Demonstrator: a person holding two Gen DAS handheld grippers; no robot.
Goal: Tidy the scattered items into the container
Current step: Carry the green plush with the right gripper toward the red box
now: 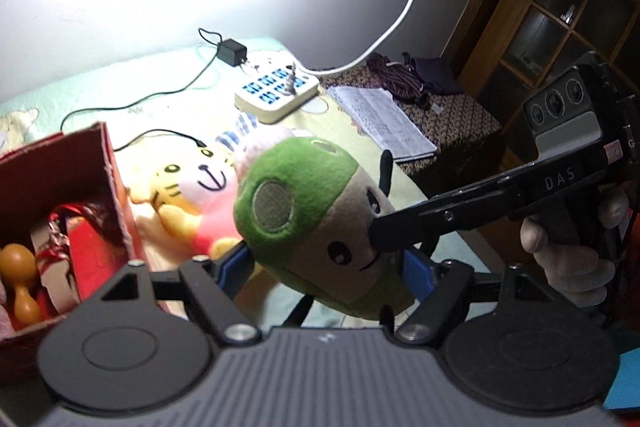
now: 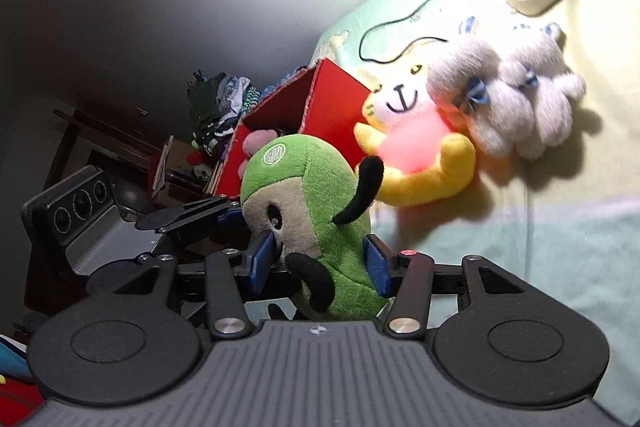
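Note:
A green and beige plush toy (image 1: 304,211) hangs in the air above the bed, gripped from two sides. My left gripper (image 1: 324,269) has its blue pads (image 1: 234,263) pressed into the toy's body. My right gripper (image 2: 320,263) is shut on the same green plush toy (image 2: 320,187), and its black finger (image 1: 400,231) reaches across the toy's face from the right in the left wrist view. The red box (image 1: 116,187) stands open to the left of the toy and holds an orange wooden piece (image 1: 18,275) and other items. In the right wrist view the red box (image 2: 336,99) is just behind the toy.
A yellow and pink plush (image 2: 416,147) and a white fluffy plush (image 2: 520,99) lie on the pale bedsheet (image 2: 560,227) beside the box. Farther back are a power strip (image 1: 276,91), a black adapter (image 1: 231,51) with cables and an open notebook (image 1: 384,123). A hand (image 1: 568,251) holds the right gripper.

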